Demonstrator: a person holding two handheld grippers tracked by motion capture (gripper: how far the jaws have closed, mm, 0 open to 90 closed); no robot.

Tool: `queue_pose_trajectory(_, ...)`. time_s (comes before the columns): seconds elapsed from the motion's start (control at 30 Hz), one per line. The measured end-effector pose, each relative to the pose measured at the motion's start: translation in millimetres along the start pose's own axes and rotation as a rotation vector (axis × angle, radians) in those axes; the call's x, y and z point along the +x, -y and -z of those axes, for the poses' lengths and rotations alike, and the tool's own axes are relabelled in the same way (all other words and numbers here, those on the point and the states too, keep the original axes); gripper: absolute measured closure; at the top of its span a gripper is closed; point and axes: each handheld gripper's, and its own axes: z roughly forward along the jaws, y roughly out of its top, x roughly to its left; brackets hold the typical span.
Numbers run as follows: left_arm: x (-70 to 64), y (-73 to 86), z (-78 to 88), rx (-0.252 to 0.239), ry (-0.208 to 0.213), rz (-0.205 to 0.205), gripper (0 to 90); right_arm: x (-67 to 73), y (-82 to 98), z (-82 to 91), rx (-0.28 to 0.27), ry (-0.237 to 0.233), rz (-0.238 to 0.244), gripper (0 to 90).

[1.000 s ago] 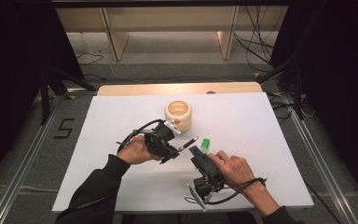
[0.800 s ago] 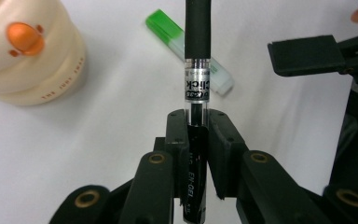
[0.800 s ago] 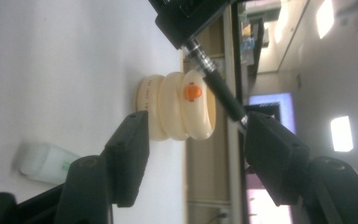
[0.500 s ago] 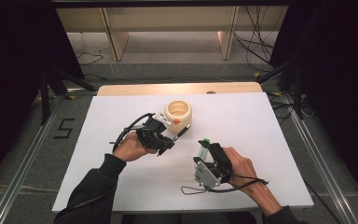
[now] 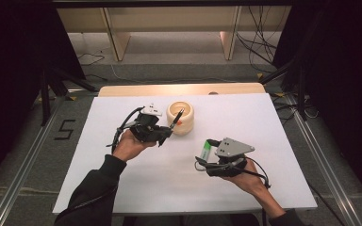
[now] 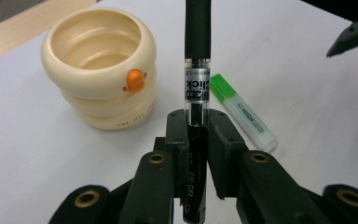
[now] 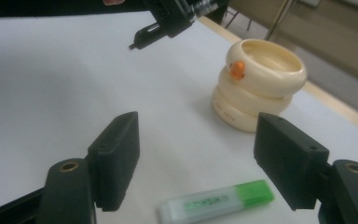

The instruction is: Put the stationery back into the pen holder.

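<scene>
While the left gripper (image 6: 196, 140) clamps the black pen (image 6: 196, 70) beside the duck-shaped holder (image 6: 99, 65), the pen may hit its rim if tilted; the right gripper (image 7: 196, 163), just opening, stands empty above the green highlighter (image 7: 214, 202).

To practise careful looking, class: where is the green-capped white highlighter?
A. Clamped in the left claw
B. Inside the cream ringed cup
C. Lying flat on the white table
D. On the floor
C: the green-capped white highlighter lies flat on the white table, beneath the open right claw.
</scene>
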Motion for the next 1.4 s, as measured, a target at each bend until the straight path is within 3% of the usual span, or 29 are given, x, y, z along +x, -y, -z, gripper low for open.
queue_pose_trajectory(0.2,4.6,-0.4,6.1,-0.06,-0.029,0.024,78.8,-6.6,4.5,-0.5,0.006,-0.053,-0.107,29.0)
queue_pose_trajectory(0.3,6.6,-0.6,8.0,-0.081,-0.035,0.038,78.8,-9.5,6.3,-0.6,0.009,-0.065,-0.136,28.5)
queue_pose_trajectory(0.7,21.6,-4.6,10.8,-0.149,-0.071,0.09,78.8,-9.7,12.3,1.9,0.017,-0.086,-0.183,27.7)
queue_pose_trajectory(0.93,28.9,-6.8,3.6,-0.164,-0.076,0.122,78.8,-12.1,17.4,3.0,0.035,-0.094,-0.218,26.5)
queue_pose_trajectory(1.4,42.5,-26.4,-9.6,-0.215,-0.091,0.163,78.7,-12.2,22.3,-0.3,0.071,-0.079,-0.235,25.0)
